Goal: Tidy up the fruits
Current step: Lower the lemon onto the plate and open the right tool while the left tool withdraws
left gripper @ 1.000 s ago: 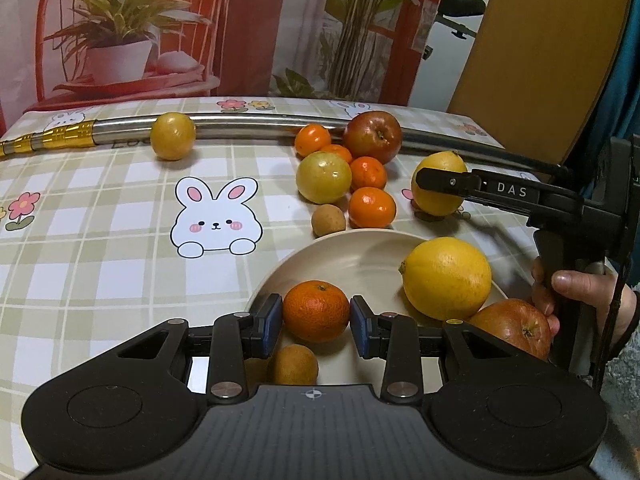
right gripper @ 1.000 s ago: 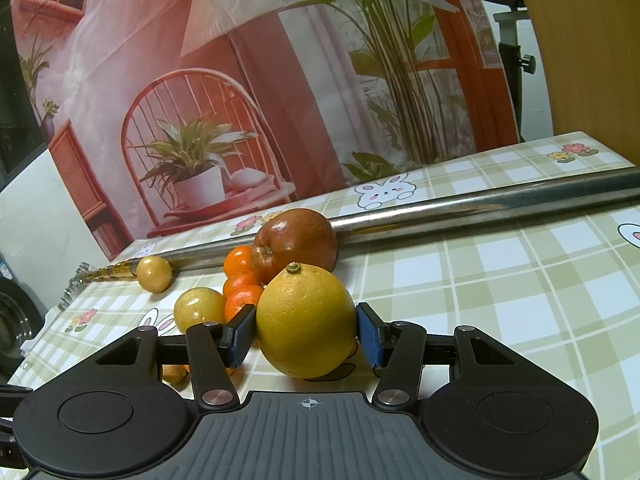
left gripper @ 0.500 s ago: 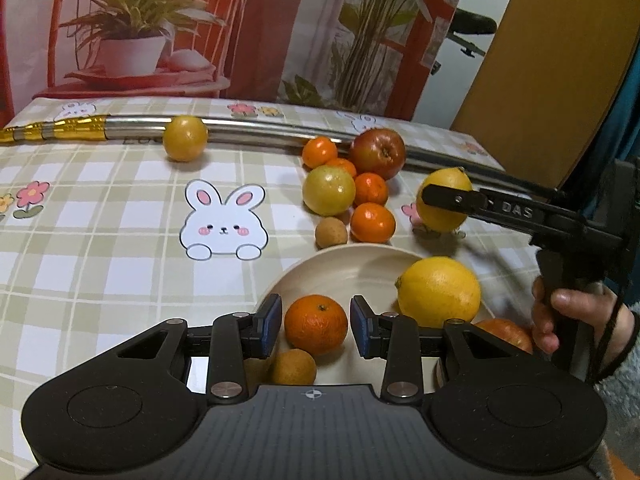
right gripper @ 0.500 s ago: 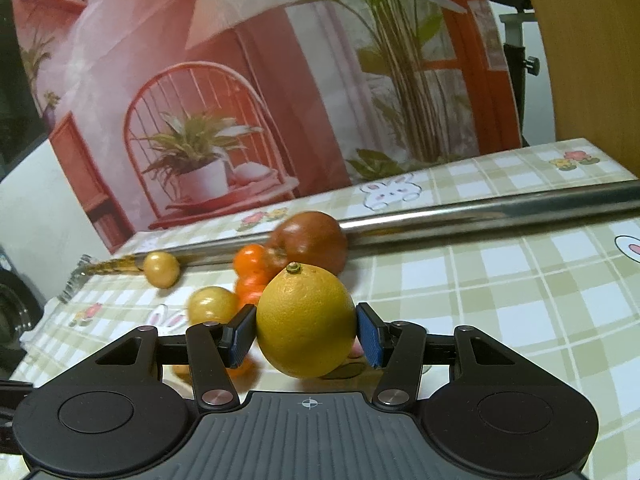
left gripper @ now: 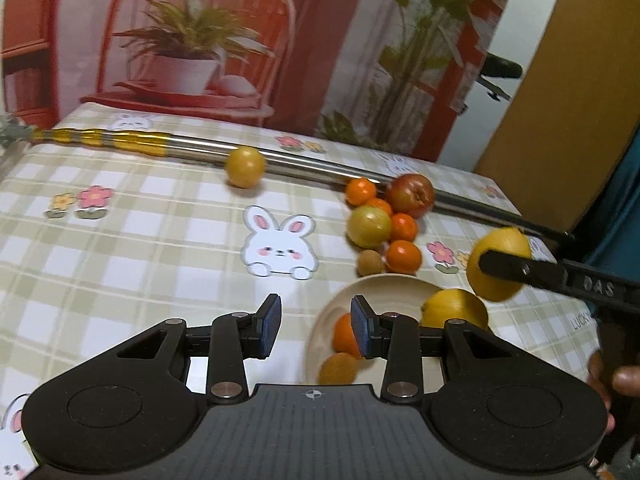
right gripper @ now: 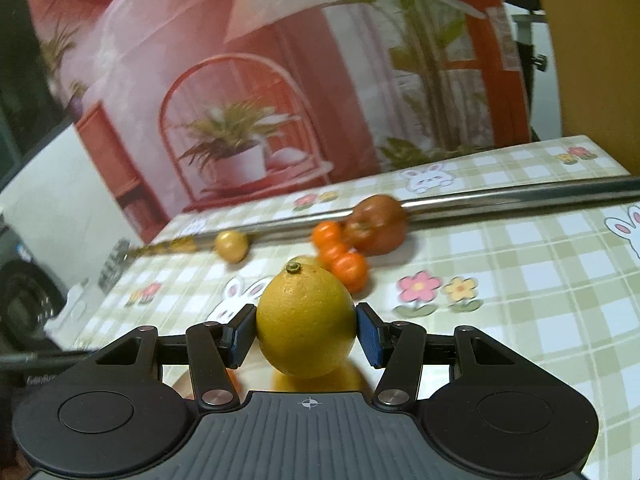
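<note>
Left gripper (left gripper: pixel 314 326) shifted off plate (left gripper: pixel 384 285), lemon (right gripper: pixel 306 322) lifted (jaws clamped)

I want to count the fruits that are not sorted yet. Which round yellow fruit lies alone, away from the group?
The small yellow fruit against the metal pole, far left of the cluster around the red apple. The other yellowish fruit touches the tangerines.

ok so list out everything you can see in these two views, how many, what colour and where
Lemon: 1, yellow, held above the plate.
Plate: 1, beige, near right, holding a lemon, a tangerine and a small brown fruit.
Tangerines: 4, orange, clustered beyond the plate.
Apple: 1, red, against the pole.
Yellow-green fruit: 1, in the cluster.
Yellow fruit: 1, alone by the pole.
Metal pole: 1, silver and gold, far edge.
Left gripper: open, empty.
Right gripper: gripping the held lemon.
</note>
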### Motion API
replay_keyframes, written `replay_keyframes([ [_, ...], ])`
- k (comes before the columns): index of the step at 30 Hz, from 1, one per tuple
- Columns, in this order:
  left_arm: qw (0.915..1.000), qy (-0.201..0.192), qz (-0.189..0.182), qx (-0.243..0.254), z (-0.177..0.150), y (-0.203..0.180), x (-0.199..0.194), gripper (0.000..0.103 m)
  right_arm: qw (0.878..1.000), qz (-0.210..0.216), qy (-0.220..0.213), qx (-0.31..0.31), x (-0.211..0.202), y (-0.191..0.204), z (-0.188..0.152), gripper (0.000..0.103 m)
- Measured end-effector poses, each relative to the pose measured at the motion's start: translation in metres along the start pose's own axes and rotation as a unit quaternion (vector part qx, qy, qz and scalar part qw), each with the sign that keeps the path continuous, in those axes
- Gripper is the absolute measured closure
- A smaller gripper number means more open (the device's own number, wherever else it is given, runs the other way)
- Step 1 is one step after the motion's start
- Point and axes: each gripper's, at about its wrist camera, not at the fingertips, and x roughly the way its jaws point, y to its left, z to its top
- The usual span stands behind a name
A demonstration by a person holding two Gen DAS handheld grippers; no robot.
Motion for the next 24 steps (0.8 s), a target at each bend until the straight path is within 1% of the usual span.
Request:
replay_keyframes([
  [4,0.9997,-0.007,0.024,-0.001,-0.003,0.010,-0.016,0.059,1.000,0.007,0.017,-0.017,-0.001,0.026,-0.003,0.053],
  [6,0.9993,-0.015,0.034,-0.003,-0.004,0.015,-0.024,0.051,0.999,0.005,0.028,-0.027,0.001,0.038,-0.006,0.053],
  [7,0.9992,-0.018,0.035,-0.005,-0.005,0.017,-0.027,0.051,0.999,0.004,0.035,-0.030,0.002,0.043,-0.007,0.053],
  [11,0.9990,-0.027,0.033,-0.013,-0.004,0.021,-0.034,0.050,0.997,0.000,0.066,-0.047,0.010,0.063,-0.014,0.053],
  [13,0.9990,-0.029,0.031,-0.013,-0.005,0.021,-0.036,0.048,0.995,-0.009,0.081,-0.059,0.014,0.073,-0.017,0.053],
  [14,0.9990,-0.031,0.030,-0.013,-0.005,0.022,-0.037,0.045,0.994,-0.014,0.088,-0.063,0.016,0.076,-0.019,0.053],
  [18,0.9989,-0.036,0.028,-0.015,-0.008,0.023,-0.040,0.035,0.991,-0.029,0.108,-0.070,0.020,0.077,-0.025,0.053],
  [24,0.9987,-0.036,0.021,-0.029,-0.008,0.026,-0.039,0.031,0.987,-0.039,0.127,-0.089,0.026,0.079,-0.032,0.053],
])
